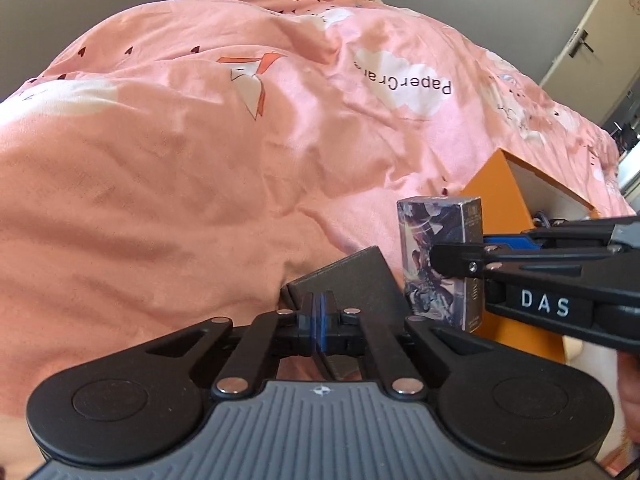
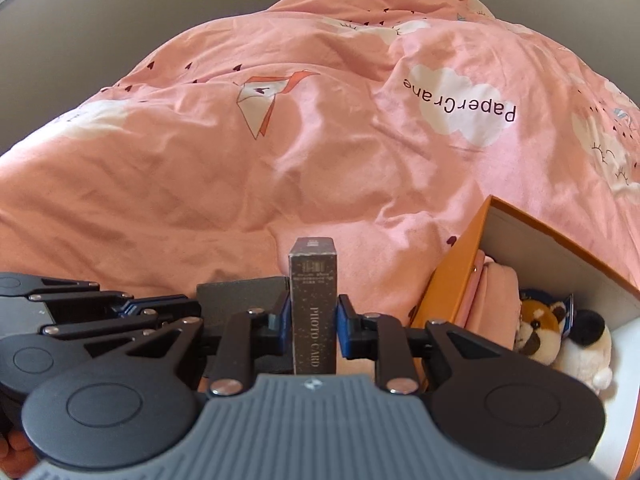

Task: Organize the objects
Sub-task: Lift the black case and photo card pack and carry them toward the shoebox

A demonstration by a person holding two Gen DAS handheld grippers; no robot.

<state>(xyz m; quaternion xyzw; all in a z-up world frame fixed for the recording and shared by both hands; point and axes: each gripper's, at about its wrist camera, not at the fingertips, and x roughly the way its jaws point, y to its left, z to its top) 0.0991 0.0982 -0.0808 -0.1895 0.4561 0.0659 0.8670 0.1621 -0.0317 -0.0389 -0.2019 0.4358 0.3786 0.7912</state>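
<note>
My left gripper (image 1: pixel 319 312) is shut on a thin flat dark grey box (image 1: pixel 352 280) and holds it edge-on over the pink duvet; the grey box also shows in the right wrist view (image 2: pixel 240 296). My right gripper (image 2: pixel 313 316) is shut on a tall photo card box (image 2: pixel 313 304) held upright, printed "PHOTO CARD" on its side. In the left wrist view the photo card box (image 1: pixel 436 264) shows an illustrated face, with the right gripper (image 1: pixel 460 260) reaching in from the right. The two boxes sit side by side, just left of the orange box.
An open orange storage box (image 2: pixel 452 280) lies on the bed at the right, holding a pink pouch (image 2: pixel 492 304) and plush toys (image 2: pixel 560 332). The rumpled pink duvet (image 2: pixel 280 160) fills the view. A door (image 1: pixel 600 40) stands at the far right.
</note>
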